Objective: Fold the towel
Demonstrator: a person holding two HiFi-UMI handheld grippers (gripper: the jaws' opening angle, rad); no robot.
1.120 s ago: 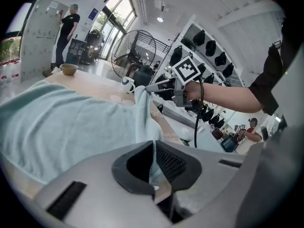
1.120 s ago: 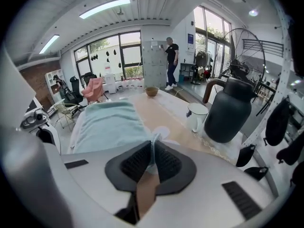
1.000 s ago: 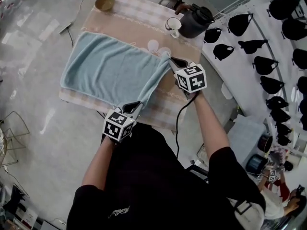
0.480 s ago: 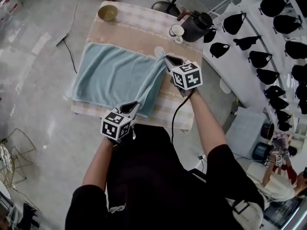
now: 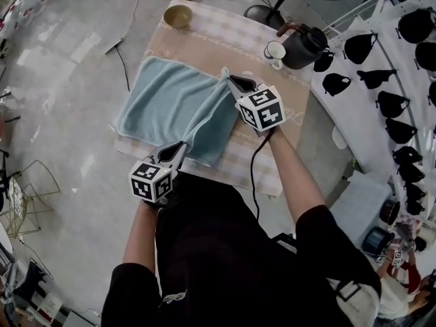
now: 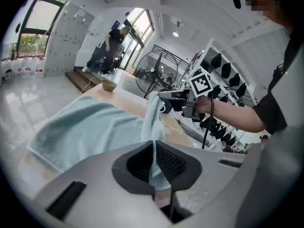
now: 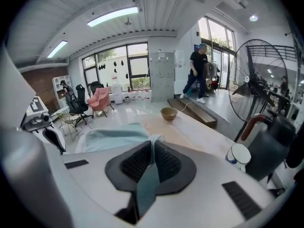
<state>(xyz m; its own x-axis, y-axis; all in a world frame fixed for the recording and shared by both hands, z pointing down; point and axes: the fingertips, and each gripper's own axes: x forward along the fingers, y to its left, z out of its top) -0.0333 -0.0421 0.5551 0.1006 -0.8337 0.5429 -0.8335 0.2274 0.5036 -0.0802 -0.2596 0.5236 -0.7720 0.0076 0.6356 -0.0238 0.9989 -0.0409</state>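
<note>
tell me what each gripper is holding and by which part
The towel. Left gripper pinches its near right-hand corner, right gripper its far right-hand corner.

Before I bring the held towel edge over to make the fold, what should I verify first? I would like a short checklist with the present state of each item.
1. Left tool shut on the towel: ok.
2. Right tool shut on the towel as well: ok.
3. Held edge raised off the table: ok.
4. Rest of the towel lying spread on the table: ok.
5. Bowl and cup apart from the towel: ok.
6. Grip firm enough not to slip during the fold: cannot tell.
</note>
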